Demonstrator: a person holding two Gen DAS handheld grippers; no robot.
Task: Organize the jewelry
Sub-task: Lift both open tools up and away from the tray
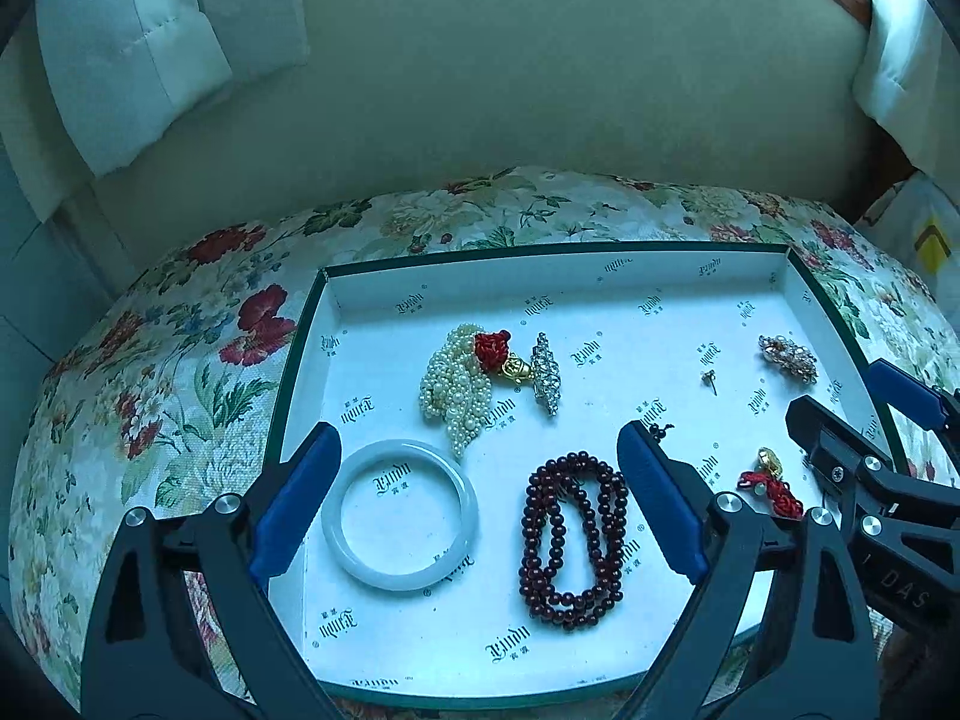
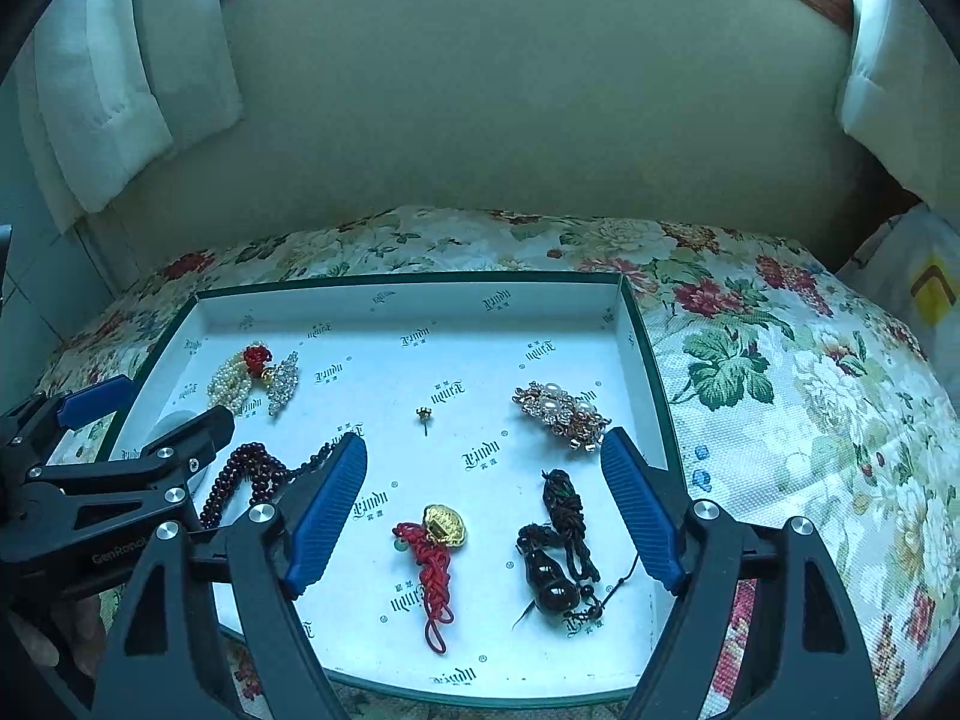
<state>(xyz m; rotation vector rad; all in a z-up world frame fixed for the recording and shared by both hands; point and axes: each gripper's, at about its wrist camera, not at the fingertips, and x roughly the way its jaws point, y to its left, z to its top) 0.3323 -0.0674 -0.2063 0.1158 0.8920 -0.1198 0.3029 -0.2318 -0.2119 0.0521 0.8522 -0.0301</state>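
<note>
A shallow white box tray (image 1: 372, 300) (image 2: 636, 372) holds the jewelry. In the left wrist view, my left gripper (image 1: 477, 501) is open and empty over a pale jade bangle (image 1: 401, 516) and a dark red bead bracelet (image 1: 573, 540). Behind lie a pearl string (image 1: 453, 390) with a red knot and a crystal clip (image 1: 546, 372). In the right wrist view, my right gripper (image 2: 483, 510) is open and empty over a red cord charm with a gold piece (image 2: 435, 558) and a dark gourd pendant (image 2: 555, 558). A pearl brooch (image 2: 564, 411) and a small stud (image 2: 423, 417) lie beyond.
The tray rests on a floral cushion (image 1: 180, 372) (image 2: 780, 390) of a chair with a plain upholstered back (image 2: 510, 108). White curtains (image 1: 120, 48) hang at both sides. The right gripper (image 1: 870, 456) shows at the right edge of the left wrist view.
</note>
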